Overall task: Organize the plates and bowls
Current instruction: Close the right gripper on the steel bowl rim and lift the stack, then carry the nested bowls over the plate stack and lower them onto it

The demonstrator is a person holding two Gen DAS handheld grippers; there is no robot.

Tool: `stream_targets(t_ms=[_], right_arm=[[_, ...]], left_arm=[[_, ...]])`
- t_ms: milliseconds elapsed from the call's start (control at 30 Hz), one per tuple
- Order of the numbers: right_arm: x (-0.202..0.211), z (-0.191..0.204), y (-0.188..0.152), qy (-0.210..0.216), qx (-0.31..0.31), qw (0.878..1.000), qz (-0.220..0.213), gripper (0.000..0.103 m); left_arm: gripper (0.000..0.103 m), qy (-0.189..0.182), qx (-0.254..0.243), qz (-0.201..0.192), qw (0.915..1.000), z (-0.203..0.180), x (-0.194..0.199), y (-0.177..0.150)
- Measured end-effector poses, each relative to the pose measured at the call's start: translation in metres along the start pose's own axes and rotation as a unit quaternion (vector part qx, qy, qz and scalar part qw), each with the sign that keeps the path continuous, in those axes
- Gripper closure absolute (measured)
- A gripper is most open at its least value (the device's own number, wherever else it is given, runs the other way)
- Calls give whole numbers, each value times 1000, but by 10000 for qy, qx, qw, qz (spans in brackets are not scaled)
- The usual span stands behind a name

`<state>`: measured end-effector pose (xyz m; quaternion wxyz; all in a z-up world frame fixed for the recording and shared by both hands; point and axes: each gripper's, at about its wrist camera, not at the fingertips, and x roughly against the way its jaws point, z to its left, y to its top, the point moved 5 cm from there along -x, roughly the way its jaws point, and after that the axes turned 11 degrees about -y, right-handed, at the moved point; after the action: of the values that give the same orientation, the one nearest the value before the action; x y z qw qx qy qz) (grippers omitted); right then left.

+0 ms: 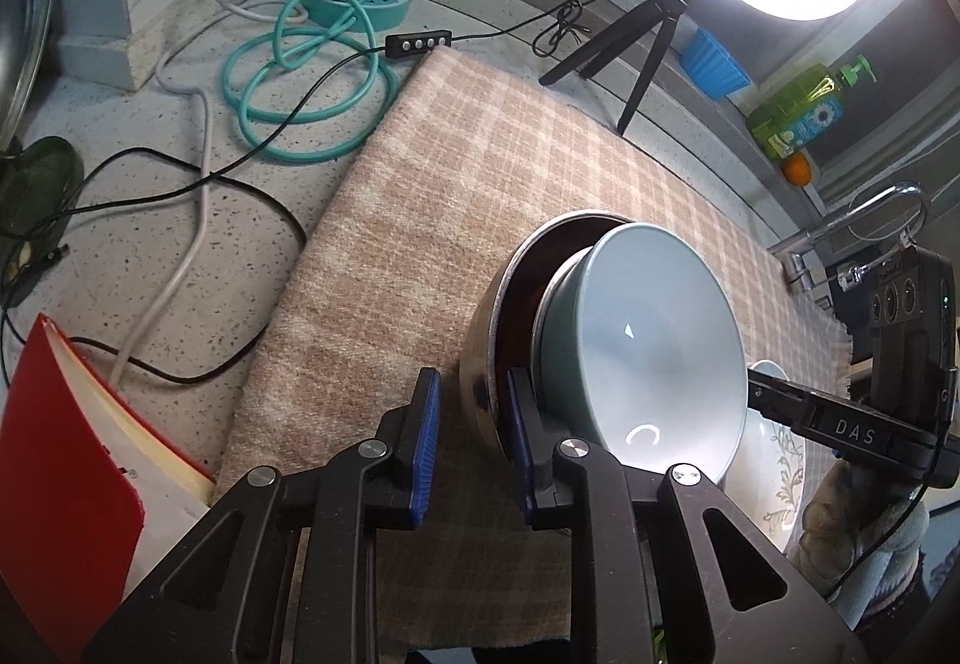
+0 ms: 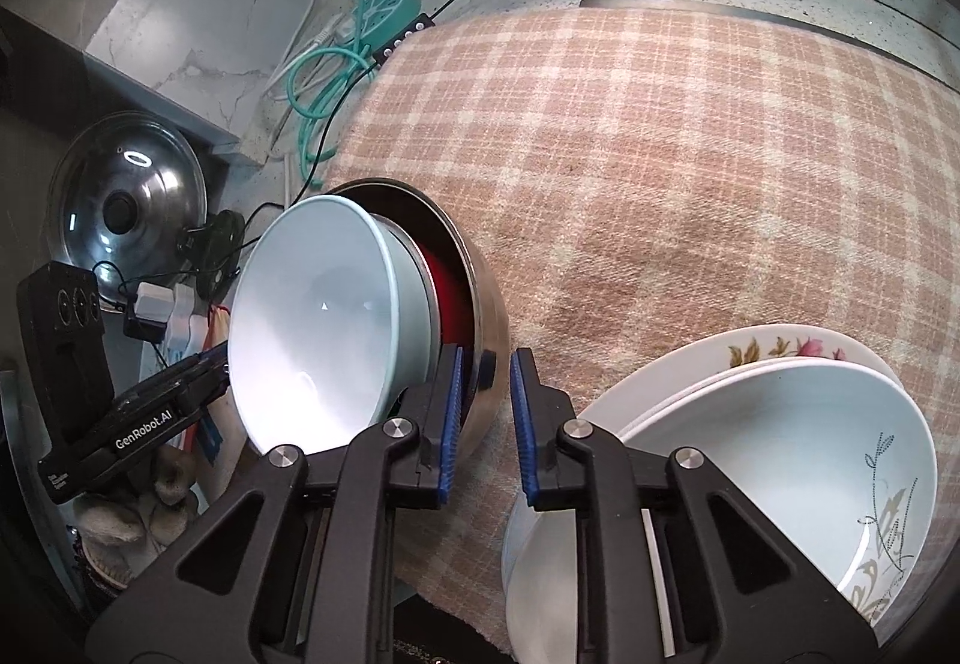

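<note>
We hold both claws low and level over the checked beige woven cloth (image 2: 690,172), pointing in from opposite sides of a nested stack of bowls. Our left claw (image 1: 474,436) has its blue ribbed pads (image 1: 427,442) spread, and the rim of the shiny round stainless-steel bowl (image 1: 480,364) sits between them; we cannot tell whether either pad touches it. Our right claw (image 2: 486,418) is likewise spread, the same steel wall (image 2: 486,316) rising in its gap just ahead of the pads. Inside the steel bowl lies a dark red layer (image 2: 444,298), and within that a smooth, glossy pale blue-green ceramic bowl (image 1: 654,340), tilted up on edge with its hollow facing the right claw's side. Just right of the right claw stand white glazed plates and a bowl (image 2: 780,460), stacked, with floral and grey leaf prints.
</note>
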<state>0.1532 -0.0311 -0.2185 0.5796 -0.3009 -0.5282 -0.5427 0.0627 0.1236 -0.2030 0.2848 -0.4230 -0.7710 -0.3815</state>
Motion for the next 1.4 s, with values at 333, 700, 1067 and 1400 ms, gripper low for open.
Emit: stream_targets(t_ms=[333, 700, 1067, 1400], right_arm=[[1, 2, 2, -46, 60, 10000, 8, 91], [4, 1, 3, -68, 39, 10000, -5, 91], [25, -6, 3, -75, -1, 9998, -172, 91], [41, -9, 3, -62, -28, 9995, -311, 91]], left_arm=[[94, -30, -78, 7, 10000, -6, -1, 2], [94, 18, -178, -35, 9998, -13, 2, 3], [94, 31, -405, -134, 9991, -32, 10, 4], [94, 12, -533, -233, 9983, -45, 17, 7]])
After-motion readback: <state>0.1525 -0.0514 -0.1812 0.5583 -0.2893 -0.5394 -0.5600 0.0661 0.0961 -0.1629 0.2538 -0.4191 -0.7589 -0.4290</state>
